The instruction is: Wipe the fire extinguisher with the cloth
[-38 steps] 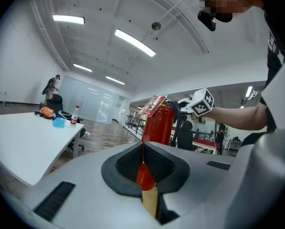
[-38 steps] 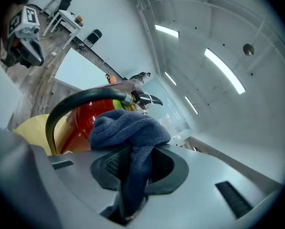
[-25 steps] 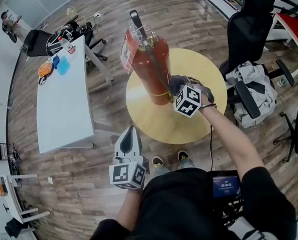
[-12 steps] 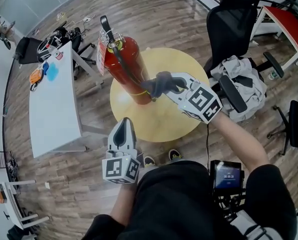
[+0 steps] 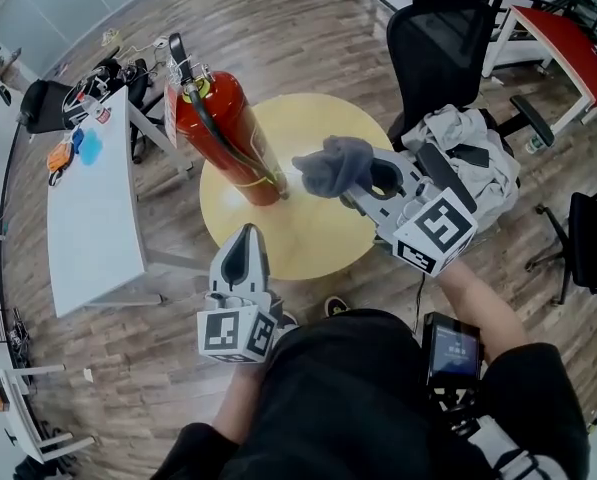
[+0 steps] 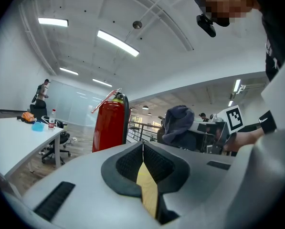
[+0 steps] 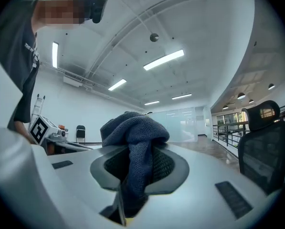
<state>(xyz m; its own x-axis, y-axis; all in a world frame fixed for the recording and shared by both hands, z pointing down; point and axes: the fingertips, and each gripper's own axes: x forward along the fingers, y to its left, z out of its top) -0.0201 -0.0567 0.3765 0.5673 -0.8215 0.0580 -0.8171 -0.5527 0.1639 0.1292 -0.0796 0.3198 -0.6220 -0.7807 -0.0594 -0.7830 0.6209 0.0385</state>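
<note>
— Where is the cloth [image 5: 335, 163] kept, and by what?

— It is pinched between the clenched jaws of the right gripper [image 5: 358, 176] and held bunched above the round table [image 5: 318, 238], over its right half. No contact with the fire extinguisher [image 5: 206, 133] is made; a clear gap is left.

— And the extinguisher?

— It is stood on the table's far left edge, its black hose [image 5: 233, 140] laid down the red body.

— Is the left gripper [image 5: 248, 243] used?

— Nothing is held in it. Its jaws are pressed together, and it is kept at the table's near edge.

— How should the wipe be done well?

— The cloth would best be laid flat against the cylinder, not dabbed as a lump. Long strokes down the body are judged best, with the hose and valve head gone round, not snagged. Since the extinguisher is set so near the table's rim, it may be tipped by a hard sideways push. It could be steadied from the table's left side with the free gripper.

— Can any writing be read?

— No. A white and red tag [image 5: 170, 118] is hung at the neck, above the table's far left, but its print is too small. Only black square markers are seen on the gripper cubes.
</note>
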